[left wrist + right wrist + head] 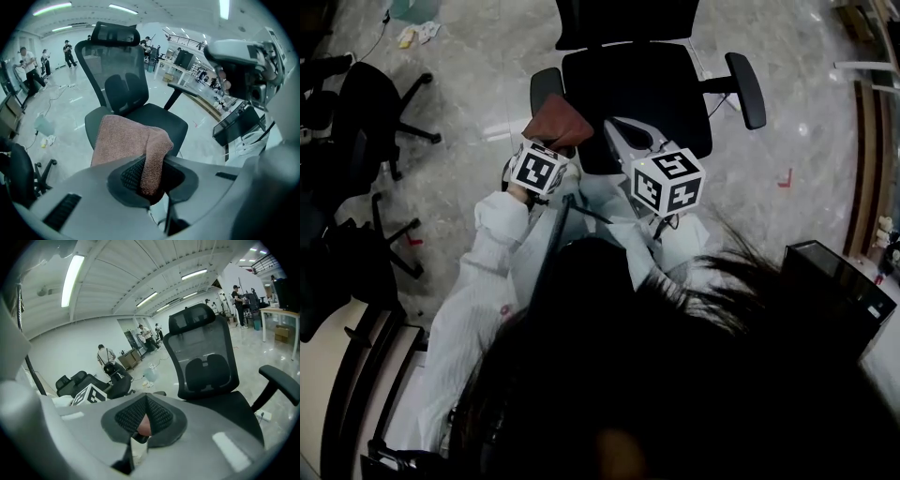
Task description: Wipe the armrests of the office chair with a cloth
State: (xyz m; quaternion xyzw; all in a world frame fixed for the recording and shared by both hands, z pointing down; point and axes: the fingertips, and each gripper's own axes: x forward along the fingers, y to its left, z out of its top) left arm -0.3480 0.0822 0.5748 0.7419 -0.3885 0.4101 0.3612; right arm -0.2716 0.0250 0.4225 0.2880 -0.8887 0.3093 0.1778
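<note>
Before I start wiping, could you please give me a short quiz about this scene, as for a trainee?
1. True or false: the cloth lies spread flat on the seat of the office chair.
2. Which gripper holds the cloth? A. the left one B. the right one C. neither
3. Fill in: in the head view, the cloth is nearest the armrest at the picture's ___ side.

Key: 1 false, it is pinched between jaws. 2 A, the left gripper. 3 left.
</note>
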